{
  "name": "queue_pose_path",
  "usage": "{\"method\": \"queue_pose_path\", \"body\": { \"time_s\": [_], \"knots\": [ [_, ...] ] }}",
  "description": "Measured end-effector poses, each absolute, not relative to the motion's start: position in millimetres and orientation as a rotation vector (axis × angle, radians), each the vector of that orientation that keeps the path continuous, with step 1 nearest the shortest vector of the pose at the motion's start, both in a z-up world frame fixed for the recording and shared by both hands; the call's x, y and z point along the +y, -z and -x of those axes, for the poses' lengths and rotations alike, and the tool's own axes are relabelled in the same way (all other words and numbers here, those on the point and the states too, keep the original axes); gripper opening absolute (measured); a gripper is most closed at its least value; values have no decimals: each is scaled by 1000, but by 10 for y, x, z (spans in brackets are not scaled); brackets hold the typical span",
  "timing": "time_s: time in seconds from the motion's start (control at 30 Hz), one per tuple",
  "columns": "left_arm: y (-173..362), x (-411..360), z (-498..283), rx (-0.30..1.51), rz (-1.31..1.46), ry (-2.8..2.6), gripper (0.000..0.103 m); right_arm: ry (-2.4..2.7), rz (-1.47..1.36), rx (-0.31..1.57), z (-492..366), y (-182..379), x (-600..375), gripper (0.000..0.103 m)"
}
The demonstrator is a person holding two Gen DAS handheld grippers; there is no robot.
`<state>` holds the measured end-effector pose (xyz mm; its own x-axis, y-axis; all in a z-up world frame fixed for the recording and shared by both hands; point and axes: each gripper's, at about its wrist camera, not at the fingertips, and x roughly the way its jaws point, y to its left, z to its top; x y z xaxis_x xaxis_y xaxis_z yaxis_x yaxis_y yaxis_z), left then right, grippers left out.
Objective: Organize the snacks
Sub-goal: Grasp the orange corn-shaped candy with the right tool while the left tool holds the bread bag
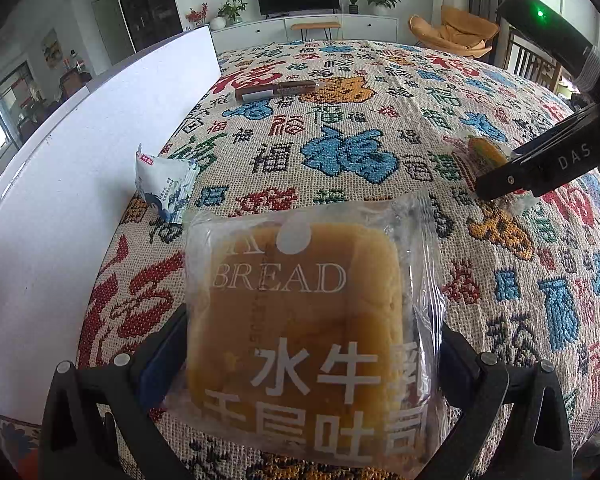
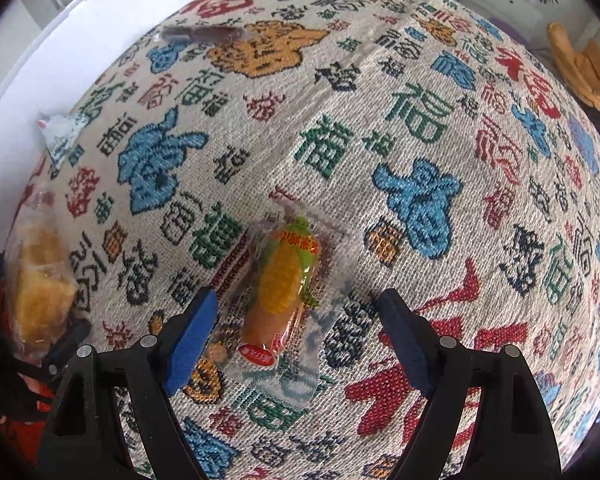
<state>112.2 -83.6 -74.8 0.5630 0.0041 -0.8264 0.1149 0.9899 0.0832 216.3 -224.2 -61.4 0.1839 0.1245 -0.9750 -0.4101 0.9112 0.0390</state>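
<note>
A square bread loaf in a clear wrapper (image 1: 300, 304) fills the lower left wrist view. My left gripper (image 1: 312, 360) is shut on it, with a finger against each side of the wrapper. The right wrist view shows the same bread (image 2: 40, 280) at the far left. A corn-printed sausage snack (image 2: 284, 284) lies on the patterned cloth between the blue pads of my right gripper (image 2: 298, 300). That gripper is open and straddles the snack without touching it. From the left wrist view, the right gripper (image 1: 500, 184) hangs just over the snack (image 1: 486, 152).
A white-and-blue packet (image 1: 166, 184) sits by the white board (image 1: 60, 160) along the table's left edge. A brown wrapped bar (image 1: 276, 89) lies farther back. The woven tablecloth (image 1: 380, 92) covers the table. A TV and chairs stand beyond it.
</note>
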Motion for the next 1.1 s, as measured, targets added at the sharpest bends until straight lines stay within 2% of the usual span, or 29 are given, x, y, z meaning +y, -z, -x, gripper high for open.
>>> {"method": "queue_pose_path", "body": {
  "time_s": [0.3, 0.63, 0.67, 0.7, 0.73, 0.83, 0.97, 1.0, 1.07, 1.1],
  "knots": [
    [752, -844, -1128, 971, -133, 65, 103, -345, 243, 1349, -2195, 619, -2212, 87],
    [661, -744, -1232, 1095, -151, 162, 102, -298, 209, 1504, -2614, 695, -1965, 83],
    [658, -723, -1239, 1098, -147, 160, 100, -289, 246, 1496, -2607, 690, -1927, 74],
    [649, -703, -1237, 1096, -149, 153, 90, -298, 250, 1480, -2596, 649, -1899, 50],
    [623, -690, -1232, 1085, -156, 147, 83, -298, 242, 1478, -2585, 603, -1892, 43],
    [496, -567, -1210, 1064, -86, 169, 77, -323, 208, 1476, -2521, 499, -1952, 37],
    [176, -370, -1098, 1001, 40, 216, 77, -366, 135, 1423, -2305, 250, -2100, 31],
    [89, -325, -1070, 984, 61, 224, 77, -378, 123, 1403, -2251, 179, -2127, 26],
    [-70, -213, -1024, 956, 108, 232, 77, -400, 93, 1374, -2235, 44, -2147, 5],
    [-127, -149, -1016, 947, 128, 229, 77, -404, 84, 1366, -2236, -7, -2155, 5]
  ]
}}
